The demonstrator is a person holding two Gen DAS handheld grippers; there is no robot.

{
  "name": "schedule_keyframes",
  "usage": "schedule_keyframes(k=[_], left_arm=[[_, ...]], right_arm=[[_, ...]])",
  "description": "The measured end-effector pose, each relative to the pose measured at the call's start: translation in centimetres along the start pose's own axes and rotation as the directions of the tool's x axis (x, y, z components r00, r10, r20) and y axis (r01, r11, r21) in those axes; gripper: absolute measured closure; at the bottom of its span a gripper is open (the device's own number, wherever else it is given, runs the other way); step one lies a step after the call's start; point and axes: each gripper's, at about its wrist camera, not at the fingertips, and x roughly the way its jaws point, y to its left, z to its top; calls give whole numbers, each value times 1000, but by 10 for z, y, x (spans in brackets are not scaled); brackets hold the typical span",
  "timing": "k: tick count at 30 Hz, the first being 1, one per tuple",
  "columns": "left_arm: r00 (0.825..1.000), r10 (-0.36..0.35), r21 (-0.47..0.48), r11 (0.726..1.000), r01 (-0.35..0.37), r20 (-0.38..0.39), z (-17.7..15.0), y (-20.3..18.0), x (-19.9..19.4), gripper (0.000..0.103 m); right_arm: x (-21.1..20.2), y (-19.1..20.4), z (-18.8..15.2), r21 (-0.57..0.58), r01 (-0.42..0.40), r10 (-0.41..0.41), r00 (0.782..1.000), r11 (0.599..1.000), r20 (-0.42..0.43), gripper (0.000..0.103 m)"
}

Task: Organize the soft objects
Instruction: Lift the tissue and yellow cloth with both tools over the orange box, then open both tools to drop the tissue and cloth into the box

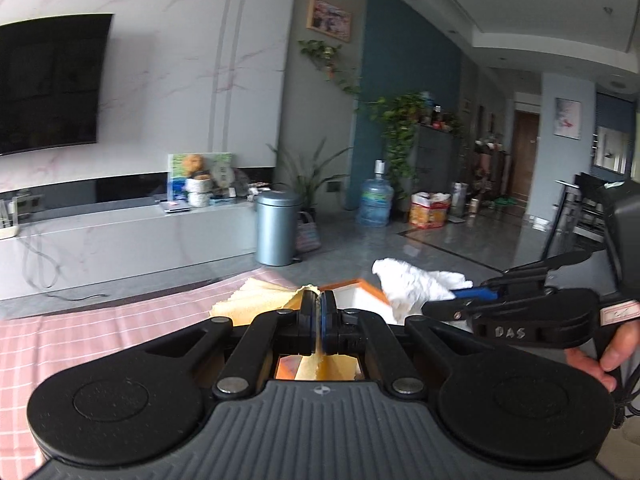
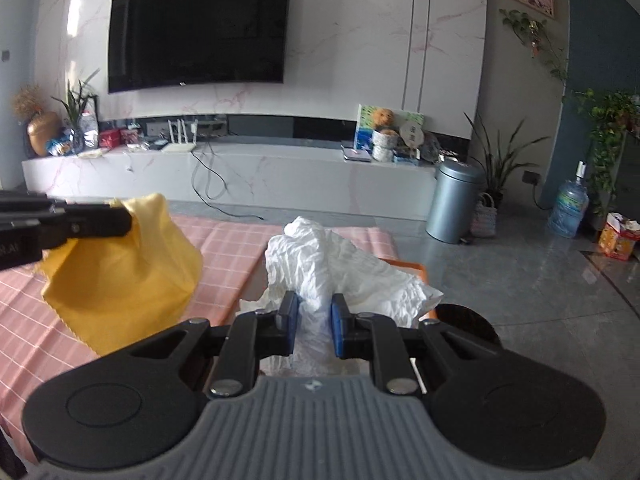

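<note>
Left gripper [image 1: 319, 312] pressed together on a yellow cloth [image 2: 120, 276], held lifted above the pink checked table [image 2: 224, 248]. Right gripper [image 2: 314, 320] pinches a crumpled white cloth [image 2: 344, 268], fingers closed partway around the bunched fabric, over an orange-rimmed box [image 1: 360, 292] at the table's edge. Yellow cloth sits left of the white one, apart. Grey bin [image 2: 454, 208] on floor beyond.

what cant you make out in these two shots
- Box interior: the left tongs and yellow cloth block it in the left view; the white cloth covers it in the right view.
- Right tongs: the cloth between the pads hides the grip.
- Shelf items: too small.
</note>
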Motion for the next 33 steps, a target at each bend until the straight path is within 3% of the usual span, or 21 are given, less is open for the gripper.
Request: schedule_keyframes(k=[7,19,25,33], left_arm=[[997,-46,25,999,48,-68,-2,-12,47,101],[985,-27,47,998,36,-173,-26,-10,104,101],[969,-7,54,998,21,-248,-45,-8,120,101],[944,25,107,994,11,-329,-57,-11,131,100]], right_arm=[[20,-32,-13,-36,51,-55,993,998,-103,87],[84,-51,-29,-7,5,-6,980,1000,-199,87],[121,-54,-34,10,-13,15,970,1000,-244,86],[146,-51,-41,24,-27,34,939,999,-343,81]])
